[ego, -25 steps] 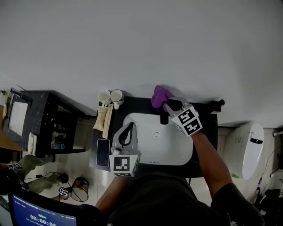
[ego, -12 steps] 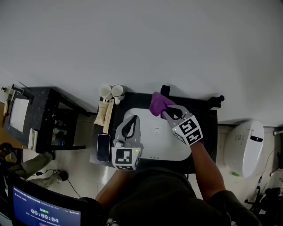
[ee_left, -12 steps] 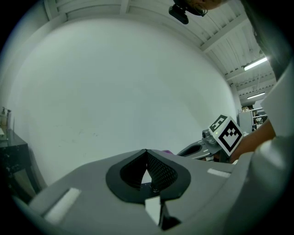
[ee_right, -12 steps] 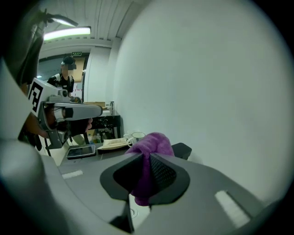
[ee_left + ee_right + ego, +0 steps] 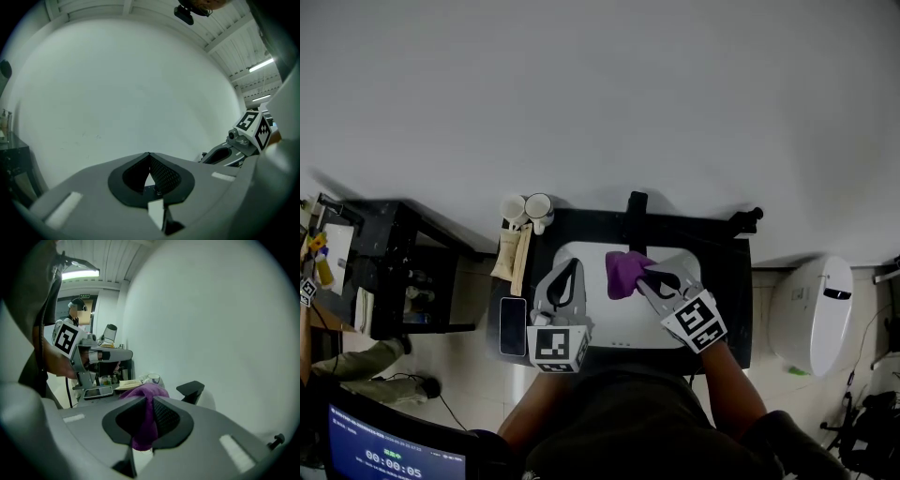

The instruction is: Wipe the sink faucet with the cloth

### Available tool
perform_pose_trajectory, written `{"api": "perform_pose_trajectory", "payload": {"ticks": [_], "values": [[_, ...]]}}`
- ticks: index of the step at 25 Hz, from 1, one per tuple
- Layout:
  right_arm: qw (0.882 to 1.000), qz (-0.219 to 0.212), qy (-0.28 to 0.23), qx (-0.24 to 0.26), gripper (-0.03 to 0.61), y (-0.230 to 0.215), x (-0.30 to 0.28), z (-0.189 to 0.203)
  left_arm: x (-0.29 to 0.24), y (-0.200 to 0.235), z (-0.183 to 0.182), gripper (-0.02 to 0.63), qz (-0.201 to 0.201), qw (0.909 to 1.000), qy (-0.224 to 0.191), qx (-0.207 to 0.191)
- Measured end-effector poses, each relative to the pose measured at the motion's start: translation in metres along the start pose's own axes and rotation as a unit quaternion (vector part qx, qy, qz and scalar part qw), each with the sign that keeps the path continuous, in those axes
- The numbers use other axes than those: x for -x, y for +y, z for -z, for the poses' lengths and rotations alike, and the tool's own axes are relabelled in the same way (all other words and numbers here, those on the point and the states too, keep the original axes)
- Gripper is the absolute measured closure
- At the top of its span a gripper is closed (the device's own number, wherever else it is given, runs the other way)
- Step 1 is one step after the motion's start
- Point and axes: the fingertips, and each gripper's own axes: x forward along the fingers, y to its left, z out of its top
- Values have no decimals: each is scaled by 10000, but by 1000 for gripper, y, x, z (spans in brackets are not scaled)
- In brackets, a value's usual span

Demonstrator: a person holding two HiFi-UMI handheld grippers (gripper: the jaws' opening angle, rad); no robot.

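Clenching purple cloth [image 5: 622, 270] over sink [image 5: 589, 253]: right hand-held gripper [image 5: 647, 277]; left hand-held gripper [image 5: 571, 264] closed, empty; screen [image 5: 394, 459] reads 00:00:05.

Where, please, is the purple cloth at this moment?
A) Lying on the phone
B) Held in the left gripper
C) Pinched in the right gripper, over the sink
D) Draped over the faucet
C: the cloth is clamped between the jaws of the right gripper, and in the head view it hangs over the white sink, apart from the black faucet.
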Motion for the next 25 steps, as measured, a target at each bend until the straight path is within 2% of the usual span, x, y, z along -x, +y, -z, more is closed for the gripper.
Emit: {"api": "perform_pose_trajectory", "payload": {"ticks": [4, 9, 15, 20, 25], "values": [[9997, 46, 191, 130, 532, -10, -11, 11, 0, 0, 2, 603, -5, 10000, 3, 17], [9986, 328, 327, 243, 532, -43, -31, 9, -1, 1, 0, 603, -44, 10000, -14, 16], [9957, 526, 702, 312, 532, -75, -54, 26, 0, 1, 1, 603, -142, 9999, -7, -41], [9950, 748, 615, 263, 532, -102, -68, 22, 1, 1, 3, 603, -179, 9997, 60, -139], [9975, 344, 556, 283, 532, -107, -77, 22, -3, 8, 5, 603, -260, 9995, 130, -120]]}}
